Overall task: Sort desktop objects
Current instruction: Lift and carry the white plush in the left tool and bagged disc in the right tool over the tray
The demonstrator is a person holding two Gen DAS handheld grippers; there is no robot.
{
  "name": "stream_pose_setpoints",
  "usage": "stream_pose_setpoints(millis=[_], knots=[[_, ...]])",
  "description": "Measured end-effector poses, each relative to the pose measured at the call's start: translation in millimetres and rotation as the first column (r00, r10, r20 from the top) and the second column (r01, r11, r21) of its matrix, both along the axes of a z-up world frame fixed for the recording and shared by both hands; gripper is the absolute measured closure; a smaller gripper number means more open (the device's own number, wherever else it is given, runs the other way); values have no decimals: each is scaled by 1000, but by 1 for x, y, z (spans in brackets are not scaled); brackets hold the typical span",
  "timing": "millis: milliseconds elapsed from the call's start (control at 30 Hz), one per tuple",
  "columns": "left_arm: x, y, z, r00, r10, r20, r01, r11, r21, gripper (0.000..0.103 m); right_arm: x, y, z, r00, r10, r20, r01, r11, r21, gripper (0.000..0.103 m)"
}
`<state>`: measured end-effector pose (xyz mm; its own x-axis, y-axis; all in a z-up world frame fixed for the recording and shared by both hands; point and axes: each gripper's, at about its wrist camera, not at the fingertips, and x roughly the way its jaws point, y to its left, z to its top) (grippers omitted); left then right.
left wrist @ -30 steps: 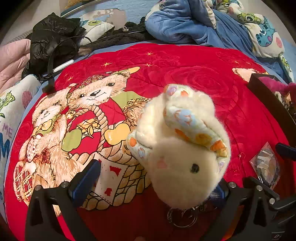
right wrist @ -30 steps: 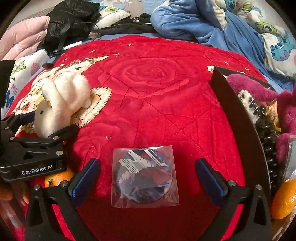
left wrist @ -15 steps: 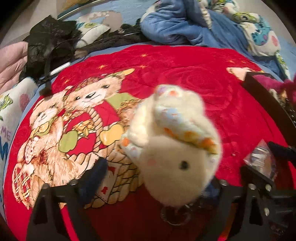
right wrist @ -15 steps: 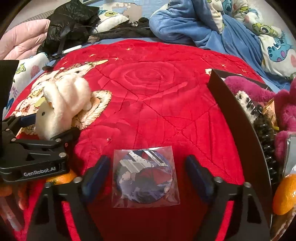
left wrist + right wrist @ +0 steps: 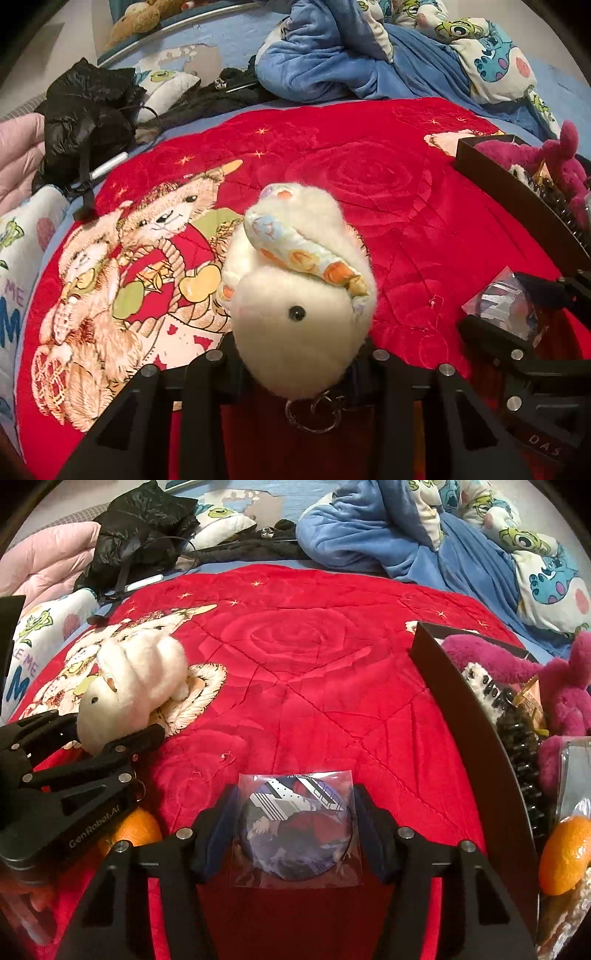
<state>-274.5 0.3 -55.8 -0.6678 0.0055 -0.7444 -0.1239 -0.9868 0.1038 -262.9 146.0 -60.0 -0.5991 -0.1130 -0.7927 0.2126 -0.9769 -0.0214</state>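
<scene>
A white plush rabbit [image 5: 295, 317] with patterned ears and a metal key ring [image 5: 314, 413] lies on the red quilt [image 5: 388, 206]. My left gripper [image 5: 295, 354] is closing, and its pads squeeze the rabbit's head from both sides. The right wrist view shows the same grip on the rabbit [image 5: 136, 672] at the left. A round badge in a clear sleeve [image 5: 295, 819] lies flat on the quilt. My right gripper [image 5: 295, 812] is closing around it, and its blue pads touch the sleeve's two side edges. The left wrist view shows that badge [image 5: 502, 306] at the right.
A black box [image 5: 454, 686] at the right holds a magenta plush [image 5: 569, 679], a hairbrush [image 5: 517, 731] and an orange [image 5: 565, 853]. Another orange [image 5: 136, 827] lies under the left gripper. A black jacket [image 5: 140, 528] and blue bedding [image 5: 369, 528] lie at the back.
Both pairs of jaws have come in from wide open: the left onto the rabbit's head, the right onto the badge sleeve. Neither hand has shifted noticeably.
</scene>
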Motion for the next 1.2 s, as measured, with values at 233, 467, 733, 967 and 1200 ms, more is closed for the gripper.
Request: stream_pose_setpoints(millis=[233, 467, 733, 967, 1200], knots=[[4, 1, 9, 1000, 3, -12, -3, 1000, -2, 63, 1, 6, 7, 1000, -3, 13, 4, 999, -53, 45], [15, 10, 41, 997, -13, -74, 15, 1000, 21, 63, 3, 11, 20, 1000, -11, 2, 11, 996, -91, 45], [27, 31, 69, 990, -41, -132, 46, 998, 32, 64, 15, 32, 44, 998, -41, -36, 36, 989, -144, 45], [38, 58, 86, 985, -81, -153, 89, 995, 48, 63, 29, 60, 79, 992, -77, -101, 54, 976, -212, 45], [46, 98, 100, 977, -124, -171, 140, 987, 82, 63, 47, 92, 104, 984, -123, -132, 84, 960, -268, 45]])
